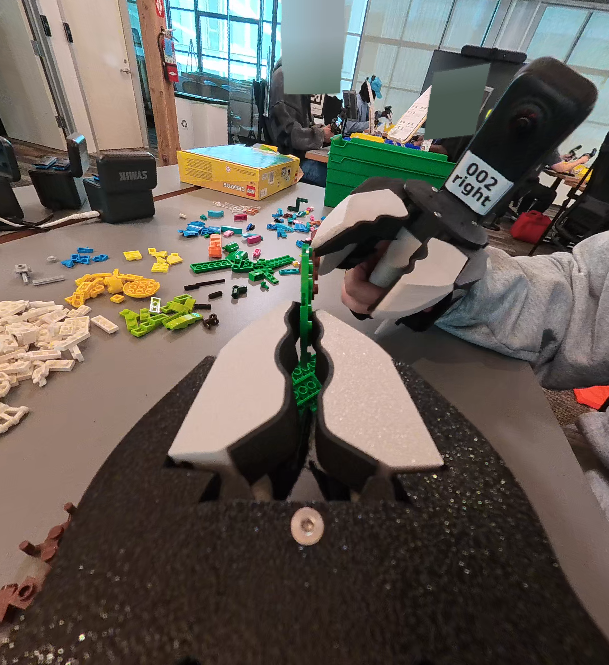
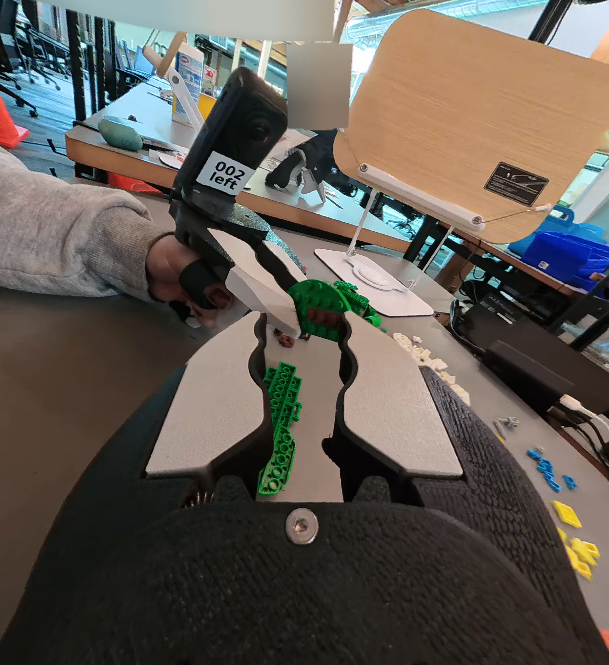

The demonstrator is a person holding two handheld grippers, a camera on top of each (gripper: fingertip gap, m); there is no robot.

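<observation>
Two containers stand beyond the left gripper (image 1: 304,316): a yellow box (image 1: 238,171), lying flat with one end flap open, contents hidden; and a stack of green bins (image 1: 378,172) to its right, holding yellow and blue items too small to make out.

Left gripper: jaws nearly together, pinching a green plate build (image 1: 306,288) edge-on. Both pads press its faces. The build rises past the fingertips; in the right wrist view it reads as a round green studded plate (image 2: 317,306) with brown bricks (image 2: 322,318) across its face.

Right gripper (image 2: 303,324): jaws spread apart. One fingertip (image 1: 319,244) sits at the build's upper edge; whether it touches, cannot tell. A second green plate piece (image 2: 281,414) lies between its fingers close to the left pad; contact not clear.

Table (image 1: 98,414), left of the left gripper: loose bricks sorted by colour — white pile (image 1: 18,345), yellow (image 1: 112,284), lime (image 1: 162,313), blue (image 1: 83,257), green (image 1: 245,264). Brown pieces (image 1: 11,597) lie at the gripper's near-left edge.
</observation>
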